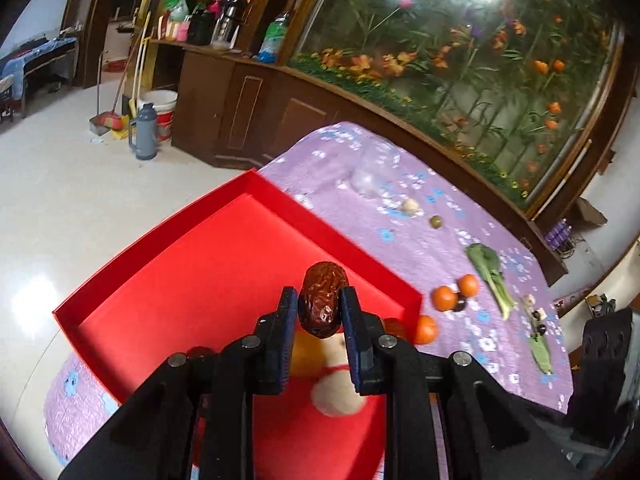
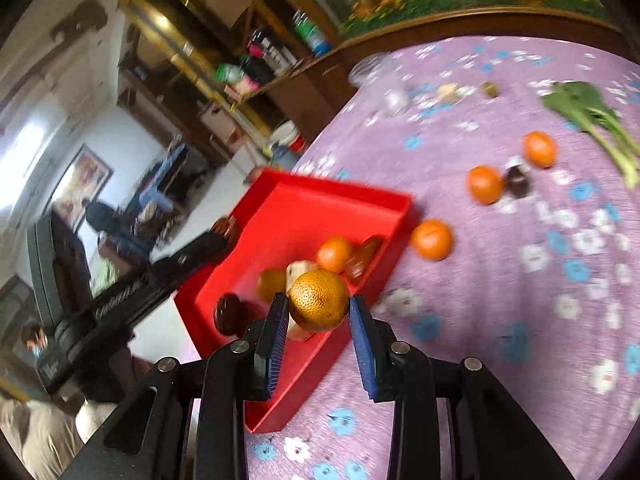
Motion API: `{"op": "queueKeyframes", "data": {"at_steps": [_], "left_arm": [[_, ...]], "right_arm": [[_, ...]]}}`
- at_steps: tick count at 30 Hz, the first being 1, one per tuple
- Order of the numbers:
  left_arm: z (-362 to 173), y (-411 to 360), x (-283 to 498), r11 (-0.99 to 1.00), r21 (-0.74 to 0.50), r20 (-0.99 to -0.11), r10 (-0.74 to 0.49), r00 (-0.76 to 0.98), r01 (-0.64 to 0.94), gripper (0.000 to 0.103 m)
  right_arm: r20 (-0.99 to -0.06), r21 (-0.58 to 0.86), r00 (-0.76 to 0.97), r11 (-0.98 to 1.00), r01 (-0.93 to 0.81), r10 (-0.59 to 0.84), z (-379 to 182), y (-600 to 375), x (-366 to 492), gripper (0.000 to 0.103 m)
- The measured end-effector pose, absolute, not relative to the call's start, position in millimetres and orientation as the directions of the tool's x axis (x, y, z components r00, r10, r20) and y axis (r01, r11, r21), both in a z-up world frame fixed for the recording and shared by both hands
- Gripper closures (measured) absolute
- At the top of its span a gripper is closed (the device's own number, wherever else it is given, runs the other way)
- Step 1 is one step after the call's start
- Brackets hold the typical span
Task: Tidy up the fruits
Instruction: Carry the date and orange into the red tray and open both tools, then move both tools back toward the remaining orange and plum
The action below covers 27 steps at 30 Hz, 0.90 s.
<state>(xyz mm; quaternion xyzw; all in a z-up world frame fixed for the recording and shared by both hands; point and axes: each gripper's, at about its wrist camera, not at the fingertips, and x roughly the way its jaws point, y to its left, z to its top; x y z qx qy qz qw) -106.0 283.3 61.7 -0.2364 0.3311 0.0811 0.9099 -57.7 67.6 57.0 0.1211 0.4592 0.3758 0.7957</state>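
A red tray (image 1: 168, 264) lies on the purple flowered cloth (image 1: 360, 168). My left gripper (image 1: 319, 304) is shut on a dark red date (image 1: 321, 304) and holds it above the tray. Below it in the tray lie a pale round fruit (image 1: 338, 394) and an orange one (image 1: 304, 356). My right gripper (image 2: 319, 308) is shut on an orange (image 2: 319, 300) over the near corner of the tray (image 2: 288, 208). The tray holds oranges (image 2: 335, 254), a date (image 2: 226, 314) and other fruit. The left gripper also shows in the right wrist view (image 2: 224, 230), with the date.
Loose oranges (image 2: 432, 239) (image 2: 484, 184) (image 2: 539, 149), a dark fruit (image 2: 517, 180) and a leafy green (image 2: 592, 120) lie on the cloth right of the tray. Small items (image 1: 410, 206) lie farther back. A wooden cabinet (image 1: 248, 112) and bare floor (image 1: 80, 184) lie beyond the table.
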Motion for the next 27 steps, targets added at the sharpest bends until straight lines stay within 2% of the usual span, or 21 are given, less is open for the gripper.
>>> {"op": "queueKeyframes", "data": {"at_steps": [5,10,13,21,23,25,27], "left_arm": [[46.1,301.7,-97.7,0.862,-0.378,-0.668,0.001,0.745,-0.339,0.081],[45.8,311.3,-99.8,0.845,-0.405,-0.660,-0.007,0.752,-0.348,0.080],[50.1,312.0,-106.2,0.836,-0.427,-0.646,-0.015,0.763,-0.345,0.060],[72.5,309.1,-128.4,0.818,-0.469,-0.603,-0.021,0.798,-0.333,0.048],[80.0,305.5,-135.0,0.821,-0.471,-0.590,-0.020,0.807,-0.324,0.043],[86.8,300.4,-139.4,0.824,-0.472,-0.578,-0.021,0.815,-0.314,0.041],[93.1,292.7,-142.1,0.832,-0.465,-0.573,-0.023,0.820,-0.302,0.041]], "right_arm": [[-0.682,0.508,0.236,0.680,-0.528,0.693,37.0,105.0,-57.3,0.068],[-0.697,0.448,0.250,0.680,-0.580,0.672,35.2,122.3,-64.8,0.066],[-0.704,0.425,0.244,0.670,-0.609,0.667,35.6,130.0,-72.1,0.066],[-0.700,0.411,0.222,0.637,-0.652,0.679,40.8,130.7,-91.8,0.066],[-0.691,0.411,0.238,0.642,-0.647,0.683,45.1,120.7,-96.6,0.062],[-0.680,0.411,0.268,0.658,-0.631,0.682,49.0,103.9,-98.2,0.055],[-0.670,0.415,0.302,0.680,-0.605,0.678,51.4,85.1,-99.8,0.052]]}}
